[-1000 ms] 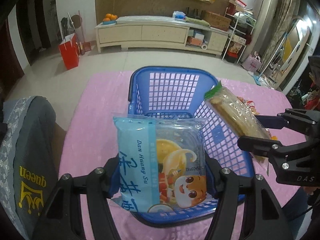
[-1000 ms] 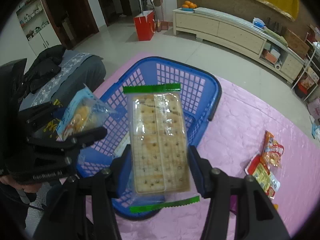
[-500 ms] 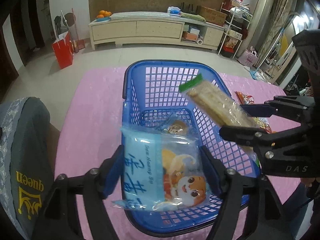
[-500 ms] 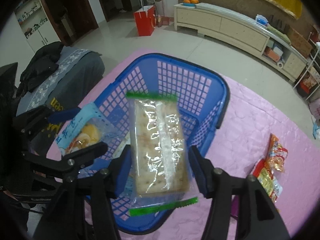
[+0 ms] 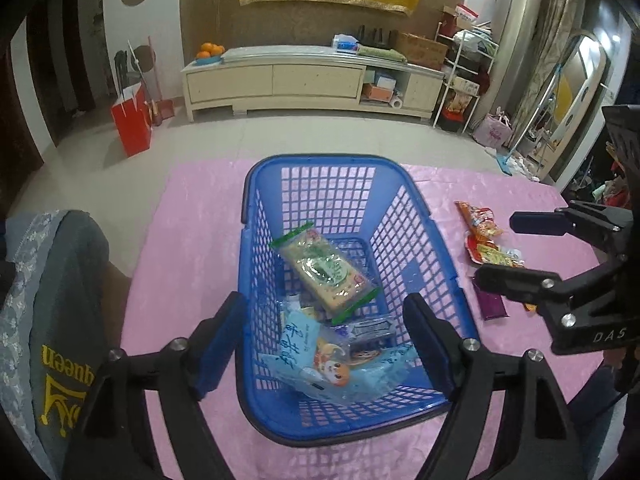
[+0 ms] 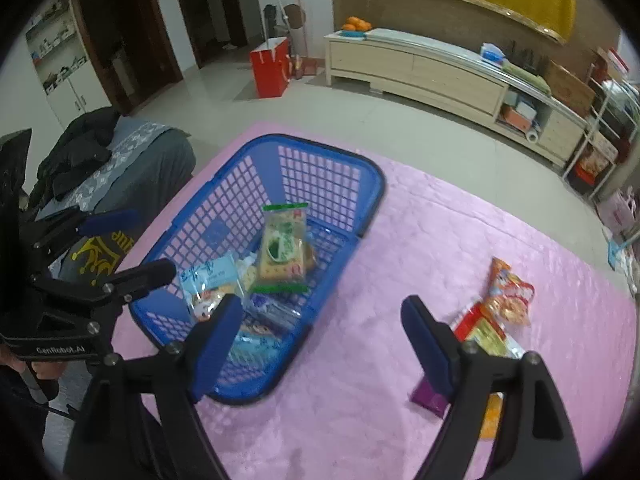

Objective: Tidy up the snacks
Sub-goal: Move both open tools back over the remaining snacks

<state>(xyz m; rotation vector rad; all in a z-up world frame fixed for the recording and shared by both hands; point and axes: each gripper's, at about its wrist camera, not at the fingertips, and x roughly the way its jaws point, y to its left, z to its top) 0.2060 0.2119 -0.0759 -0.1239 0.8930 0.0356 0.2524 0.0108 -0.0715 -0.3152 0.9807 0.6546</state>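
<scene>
Now the counter with the pink cloth (image 5: 192, 248) holds a big blue plastic basket with grid walls (image 5: 256, 240). Inside the basket lie a see-through cracker pack with green ends (image 5: 324, 272) and, nearer the camera, a light blue snack bag with a cartoon face (image 5: 320, 356). The left hand-held gripper (image 5: 324, 340) hangs over the basket, and its jaws have just been opening, with nothing between them. The right hand-held gripper (image 6: 320, 344) is also spread wide and empty, its jaws just opened too. A few red and orange snack packs (image 6: 508, 296) lie on the cloth beside the basket.
</scene>
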